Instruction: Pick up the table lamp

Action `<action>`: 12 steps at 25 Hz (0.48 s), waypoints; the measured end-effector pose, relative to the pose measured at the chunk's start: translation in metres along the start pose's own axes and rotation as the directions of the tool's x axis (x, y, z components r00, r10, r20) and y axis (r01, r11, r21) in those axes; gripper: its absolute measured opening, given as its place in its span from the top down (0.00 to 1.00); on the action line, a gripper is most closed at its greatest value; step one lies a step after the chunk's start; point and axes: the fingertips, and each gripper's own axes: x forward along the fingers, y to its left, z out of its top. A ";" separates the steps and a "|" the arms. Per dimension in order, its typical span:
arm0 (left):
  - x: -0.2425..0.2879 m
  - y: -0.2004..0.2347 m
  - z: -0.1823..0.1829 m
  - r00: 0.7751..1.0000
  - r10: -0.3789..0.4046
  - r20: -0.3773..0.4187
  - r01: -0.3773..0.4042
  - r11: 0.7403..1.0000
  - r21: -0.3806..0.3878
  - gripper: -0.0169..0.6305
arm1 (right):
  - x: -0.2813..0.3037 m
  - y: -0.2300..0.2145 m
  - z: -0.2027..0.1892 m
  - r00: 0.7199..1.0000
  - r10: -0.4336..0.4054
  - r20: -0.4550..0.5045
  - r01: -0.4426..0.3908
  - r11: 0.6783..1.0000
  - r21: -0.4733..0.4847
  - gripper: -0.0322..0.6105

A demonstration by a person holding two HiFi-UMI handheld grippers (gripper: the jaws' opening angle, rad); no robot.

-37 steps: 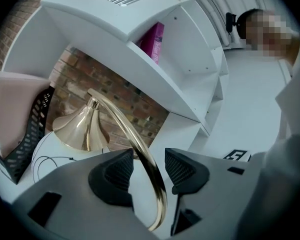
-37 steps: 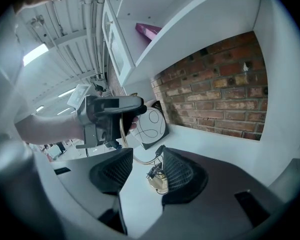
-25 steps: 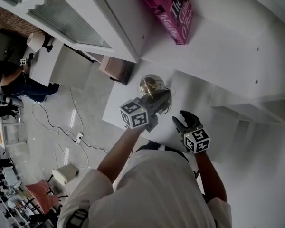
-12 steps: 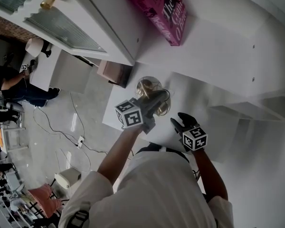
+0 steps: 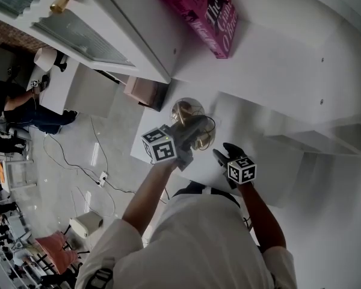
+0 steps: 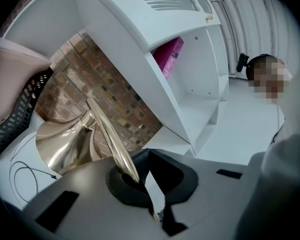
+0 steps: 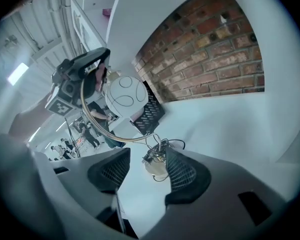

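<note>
The table lamp has a gold cone shade (image 5: 185,109) and a thin curved gold stem; it rests on the white shelf (image 5: 253,125). My left gripper (image 5: 191,136) is shut on the stem (image 6: 108,134), with the shade (image 6: 65,145) just beyond its jaws. In the right gripper view the stem (image 7: 90,118) arcs down to a small metal end with tangled wires (image 7: 155,160). That end lies between the opening jaws of my right gripper (image 7: 146,170), close to one finger (image 7: 182,171); the pads do not press it. In the head view the right gripper (image 5: 221,155) is just right of the lamp.
A pink book (image 5: 212,12) lies on the shelf above. A glass-fronted cabinet door (image 5: 90,34) hangs open at the left. A black mesh object (image 7: 150,113) and a pinkish box (image 5: 145,91) sit behind the lamp, against a brick wall (image 7: 210,49). People stand far off on the floor.
My right gripper has shifted left and closer to the lamp's foot. The left gripper stays on the stem, hardly moved.
</note>
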 end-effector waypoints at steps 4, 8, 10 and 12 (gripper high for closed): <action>-0.005 -0.014 0.001 1.000 -0.016 -0.005 0.017 1.000 0.013 0.97 | 0.016 -0.005 -0.025 0.999 0.010 -0.041 -0.008 0.999 0.050 0.55; -0.015 -0.035 0.004 0.999 -0.034 -0.008 0.034 0.999 0.016 0.97 | 0.023 -0.005 -0.044 0.997 0.041 -0.064 -0.033 0.992 0.123 0.51; -0.020 -0.047 0.008 0.999 -0.033 -0.010 0.033 0.999 0.019 0.97 | 0.025 -0.006 -0.051 0.996 0.061 -0.065 -0.049 0.983 0.176 0.49; -0.025 -0.062 0.011 0.999 -0.041 -0.012 0.041 0.999 0.029 0.97 | 0.025 -0.007 -0.058 0.995 0.080 -0.064 -0.063 0.968 0.241 0.45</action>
